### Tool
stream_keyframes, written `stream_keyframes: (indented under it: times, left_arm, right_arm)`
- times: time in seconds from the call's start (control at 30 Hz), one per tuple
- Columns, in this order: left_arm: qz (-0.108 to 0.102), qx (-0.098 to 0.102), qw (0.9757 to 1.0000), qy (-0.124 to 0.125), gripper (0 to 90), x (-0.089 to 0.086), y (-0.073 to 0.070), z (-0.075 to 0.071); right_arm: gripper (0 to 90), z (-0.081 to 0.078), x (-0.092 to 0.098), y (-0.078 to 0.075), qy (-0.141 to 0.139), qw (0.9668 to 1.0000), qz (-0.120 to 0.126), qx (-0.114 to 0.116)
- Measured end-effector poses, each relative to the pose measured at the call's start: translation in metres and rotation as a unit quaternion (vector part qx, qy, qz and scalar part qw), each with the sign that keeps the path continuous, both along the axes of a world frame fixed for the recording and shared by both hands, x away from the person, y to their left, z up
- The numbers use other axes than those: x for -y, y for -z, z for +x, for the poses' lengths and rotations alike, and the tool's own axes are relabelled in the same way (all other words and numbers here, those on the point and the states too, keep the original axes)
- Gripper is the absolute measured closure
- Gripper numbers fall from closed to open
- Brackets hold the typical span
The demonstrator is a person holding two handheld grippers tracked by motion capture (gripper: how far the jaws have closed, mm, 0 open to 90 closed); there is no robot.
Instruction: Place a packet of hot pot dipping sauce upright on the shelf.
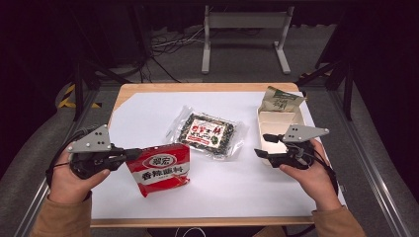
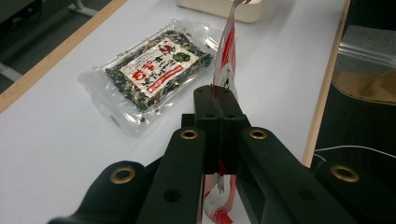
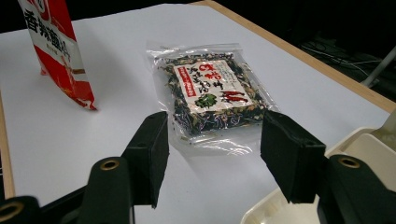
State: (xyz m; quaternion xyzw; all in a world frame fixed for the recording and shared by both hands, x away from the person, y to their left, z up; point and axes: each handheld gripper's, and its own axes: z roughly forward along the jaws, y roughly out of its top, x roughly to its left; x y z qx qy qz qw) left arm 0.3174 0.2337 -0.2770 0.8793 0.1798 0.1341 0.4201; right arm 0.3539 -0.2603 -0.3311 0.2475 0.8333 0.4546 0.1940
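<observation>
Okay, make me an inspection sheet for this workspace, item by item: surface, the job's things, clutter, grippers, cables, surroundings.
Surface: white sheet over a wooden table.
Job's things: red packet lifted by its edge; clear packet of dark dried mix lying flat mid-table; cream tray at the right, with a green-printed paper packet in its far end.
Clutter: nothing seen.
Grippers: left hand-held gripper shut on the red packet; right hand-held gripper open, empty, beside the tray.
Cables: loose black cables on the floor beyond the table.
Surroundings: grey floor, white metal stand, dark background.
</observation>
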Motion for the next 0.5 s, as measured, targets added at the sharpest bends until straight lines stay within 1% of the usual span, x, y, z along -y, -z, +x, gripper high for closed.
stream_keyframes:
  times: [0.07,0.23,0.33,0.4,0.43,0.5]
  left_arm:
    - [-0.001,0.001,1.0000,-0.001,89.8,0.001,0.000,0.000]
    - [-0.001,0.009,0.9999,0.009,89.8,0.007,-0.004,-0.004]
    - [-0.005,0.019,0.9997,0.014,89.8,0.013,-0.008,-0.005]
    - [-0.008,0.019,0.9997,0.016,89.9,0.014,-0.008,-0.004]
    - [-0.011,0.019,0.9996,0.019,89.9,0.016,-0.008,-0.003]
    - [-0.014,0.021,0.9995,0.021,89.8,0.020,-0.008,-0.001]
  right_arm:
    - [41.9,0.000,0.000,0.000,0.000,1.0000,-0.001,0.000]
    - [41.9,0.000,-0.005,0.000,-0.008,1.0000,-0.002,0.000]
    - [42.7,-0.001,-0.011,0.000,-0.021,0.9998,-0.005,0.000]
    - [43.0,-0.002,-0.015,0.000,-0.031,0.9995,-0.008,-0.006]
    - [43.0,-0.002,-0.015,0.000,-0.031,0.9995,-0.008,-0.006]
    - [43.3,-0.004,-0.022,0.000,-0.047,0.9987,-0.016,-0.013]
